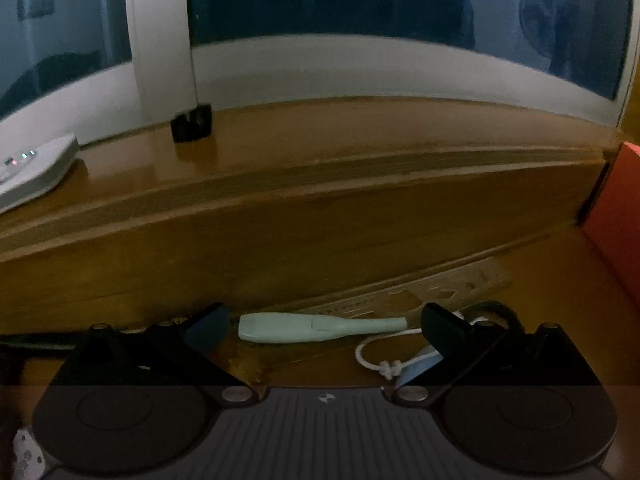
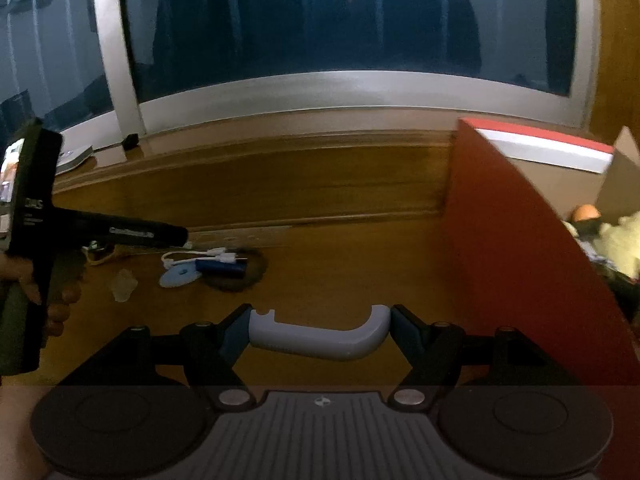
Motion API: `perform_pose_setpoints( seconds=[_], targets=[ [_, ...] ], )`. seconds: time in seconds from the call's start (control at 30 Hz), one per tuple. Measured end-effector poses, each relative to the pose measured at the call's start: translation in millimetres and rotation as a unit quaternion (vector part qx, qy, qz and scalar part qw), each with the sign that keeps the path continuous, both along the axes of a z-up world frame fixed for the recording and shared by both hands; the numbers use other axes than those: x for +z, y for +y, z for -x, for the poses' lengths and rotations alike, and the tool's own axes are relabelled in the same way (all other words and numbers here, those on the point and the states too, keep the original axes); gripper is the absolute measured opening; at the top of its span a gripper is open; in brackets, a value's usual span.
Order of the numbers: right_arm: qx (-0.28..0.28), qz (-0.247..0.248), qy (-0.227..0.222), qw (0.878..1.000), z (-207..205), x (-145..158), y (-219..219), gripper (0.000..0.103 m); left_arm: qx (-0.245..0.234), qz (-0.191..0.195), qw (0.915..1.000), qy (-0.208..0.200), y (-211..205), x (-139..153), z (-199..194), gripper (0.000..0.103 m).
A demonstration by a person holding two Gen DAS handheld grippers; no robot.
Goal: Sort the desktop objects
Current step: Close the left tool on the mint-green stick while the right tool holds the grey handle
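Note:
In the left wrist view, a mint-green pen-shaped tool (image 1: 320, 328) lies on the wooden desk (image 1: 280, 240). My left gripper (image 1: 324, 330) stands open around the tool, with a small gap at each end. Beside its right finger lie a white cord (image 1: 376, 354), a light blue piece (image 1: 418, 366) and a black ring (image 1: 498, 308). My right gripper (image 2: 320, 334) is shut on a grey hooked handle (image 2: 320, 340), held crosswise just above the desk. The right wrist view also shows the left gripper (image 2: 176, 236) at the left, held by a hand (image 2: 52, 304).
A red box (image 2: 520, 260) stands open at the right, with a yellow plush toy (image 2: 624, 244) inside. On the desk lie a blue USB stick (image 2: 220, 267), a light blue disc (image 2: 180, 278) and a clear plastic piece (image 2: 124, 284). A power strip (image 1: 420, 292) lies along the back ledge, and a white router (image 1: 36, 172) sits on the sill.

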State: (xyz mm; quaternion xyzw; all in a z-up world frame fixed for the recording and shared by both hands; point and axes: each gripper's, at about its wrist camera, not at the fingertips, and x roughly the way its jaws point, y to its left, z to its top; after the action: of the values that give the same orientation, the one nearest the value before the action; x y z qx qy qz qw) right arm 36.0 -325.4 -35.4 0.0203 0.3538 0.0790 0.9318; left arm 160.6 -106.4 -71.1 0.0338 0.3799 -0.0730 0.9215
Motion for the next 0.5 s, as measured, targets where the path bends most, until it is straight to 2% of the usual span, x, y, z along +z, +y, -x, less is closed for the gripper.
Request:
perform_pose_setpoints(
  seconds=[0.23,0.5],
  targets=[
    [0.025,-0.010,0.003,1.000,-11.5,-0.4,14.4,0.075,-0.016,-0.008,0.9997,0.018,-2.1,-17.4,-10.3,0.103],
    [0.021,-0.009,0.008,1.000,-10.7,0.0,15.8,0.075,-0.009,-0.008,0.9999,0.007,-2.6,-22.1,-9.9,0.103]
  ],
)
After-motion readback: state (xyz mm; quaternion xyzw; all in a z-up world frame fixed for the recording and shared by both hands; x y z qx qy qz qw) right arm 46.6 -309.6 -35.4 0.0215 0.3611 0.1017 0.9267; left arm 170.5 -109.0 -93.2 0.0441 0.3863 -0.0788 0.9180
